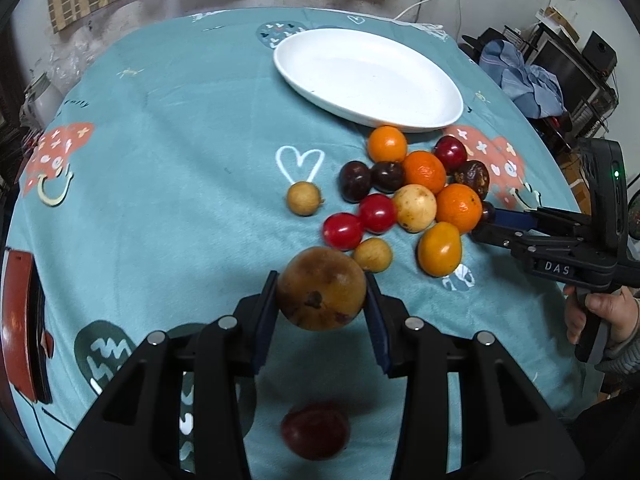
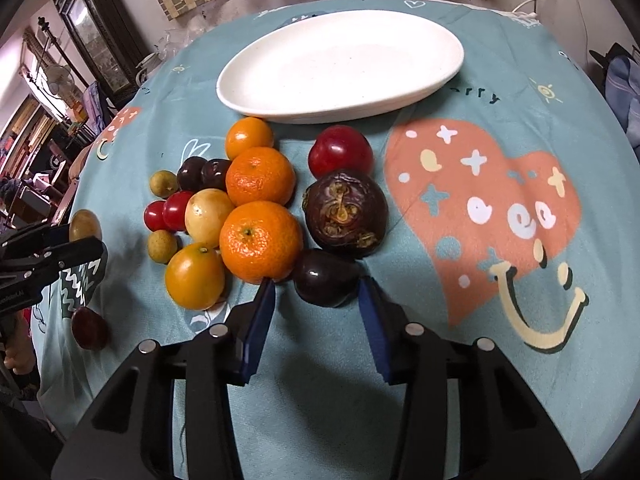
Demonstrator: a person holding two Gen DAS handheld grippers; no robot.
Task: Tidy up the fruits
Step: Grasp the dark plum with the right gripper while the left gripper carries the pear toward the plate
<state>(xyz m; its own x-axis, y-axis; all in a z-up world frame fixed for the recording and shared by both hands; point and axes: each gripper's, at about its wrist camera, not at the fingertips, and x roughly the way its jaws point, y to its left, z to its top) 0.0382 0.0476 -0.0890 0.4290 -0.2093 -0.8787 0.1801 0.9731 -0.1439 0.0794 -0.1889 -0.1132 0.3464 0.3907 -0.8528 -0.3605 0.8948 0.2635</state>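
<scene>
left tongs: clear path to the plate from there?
Probably yes. The left tongs hold a brown fruit above the cloth, and the plate is empty. The fruit pile sits between, so it should carry over or left of it.

Black hand-held gripper (image 1: pixel 322 304), blue pads (image 1: pixel 266 316), silver screws.

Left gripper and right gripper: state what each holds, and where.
Left gripper: round brown speckled fruit, pinched at its sides. Right gripper: fingers straddle a dark purple plum; grip unclear.
</scene>
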